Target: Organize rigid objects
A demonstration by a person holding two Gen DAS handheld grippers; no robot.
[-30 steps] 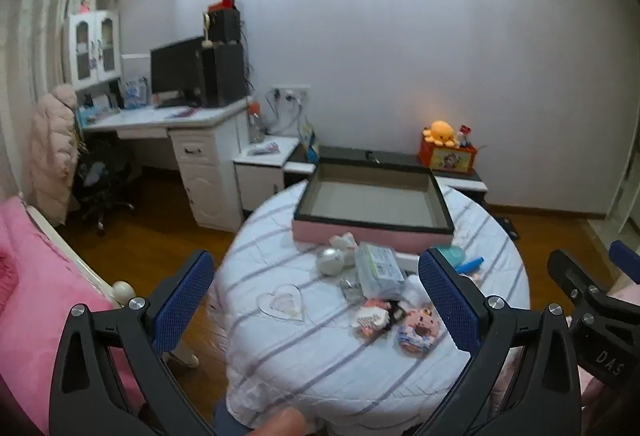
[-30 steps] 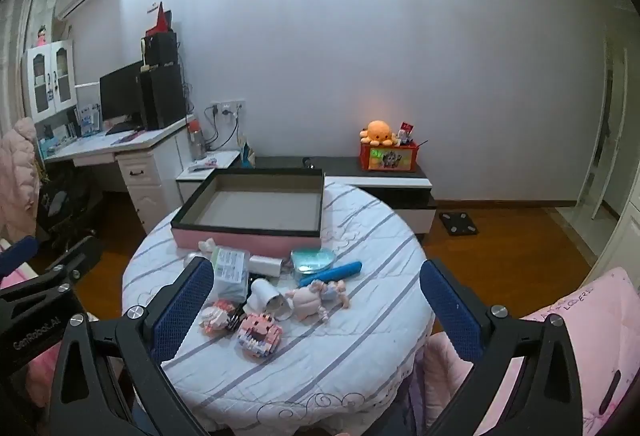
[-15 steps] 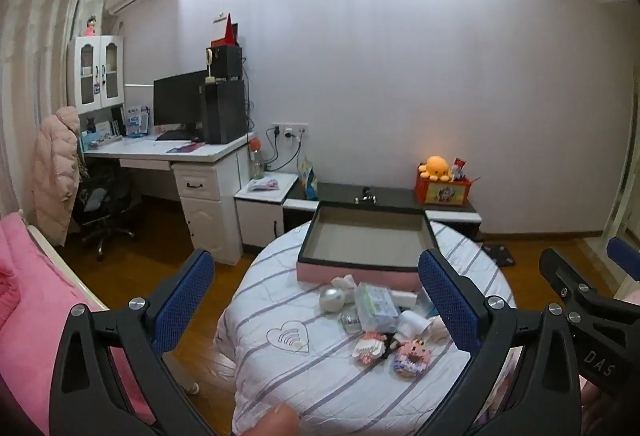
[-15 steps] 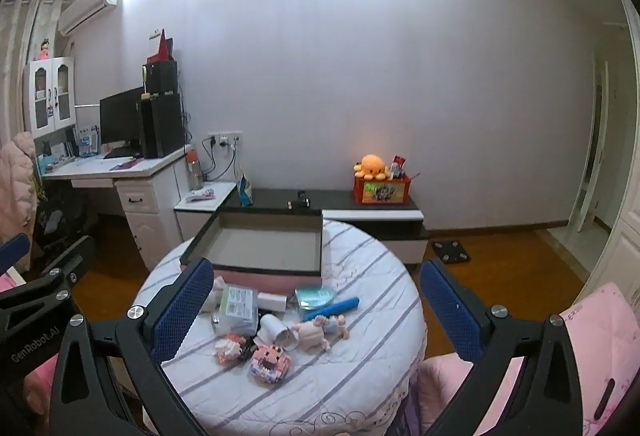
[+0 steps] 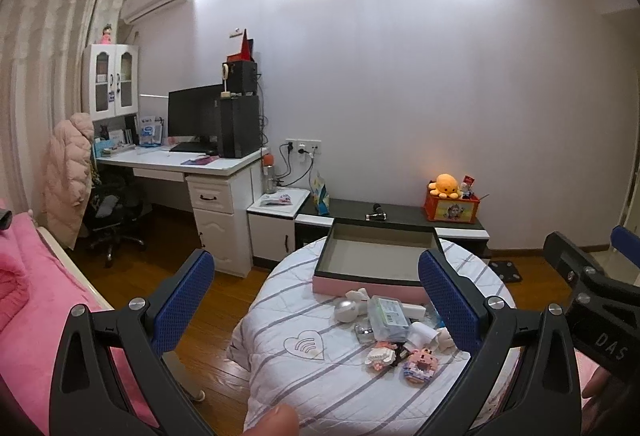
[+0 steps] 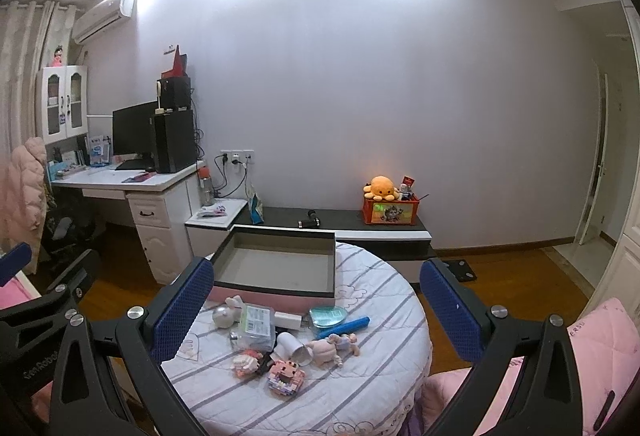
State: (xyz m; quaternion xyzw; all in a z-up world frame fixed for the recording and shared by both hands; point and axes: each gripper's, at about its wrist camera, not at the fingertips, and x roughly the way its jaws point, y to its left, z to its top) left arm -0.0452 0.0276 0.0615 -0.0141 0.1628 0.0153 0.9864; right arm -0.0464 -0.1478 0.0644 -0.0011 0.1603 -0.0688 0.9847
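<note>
Far ahead and below both grippers stands a round table [image 5: 304, 392] [image 6: 384, 320] with a striped white cloth. On its far side sits an empty pink box with a dark rim [image 5: 376, 260] [image 6: 276, 272]. In front of the box lie several small things: a silver ball [image 6: 222, 316], a clear plastic case [image 6: 256, 328], a blue cylinder [image 6: 344, 327], a white cup [image 6: 292, 346], a pink doll [image 6: 332, 346] and two block toys [image 6: 286, 376]. My left gripper [image 5: 316, 296] is open and holds nothing. My right gripper [image 6: 316, 304] is open and holds nothing too.
A white desk [image 5: 180, 164] with a monitor and an office chair [image 5: 112, 220] stand at the left. A low cabinet [image 6: 344, 226] with an orange toy box runs along the back wall. Pink bedding [image 5: 24, 300] lies at the left and a pink cushion [image 6: 588, 348] at the right.
Both views have drawn back and tilted up, so the table looks smaller and lower. Nothing on the table has moved. Both grippers stay open.
</note>
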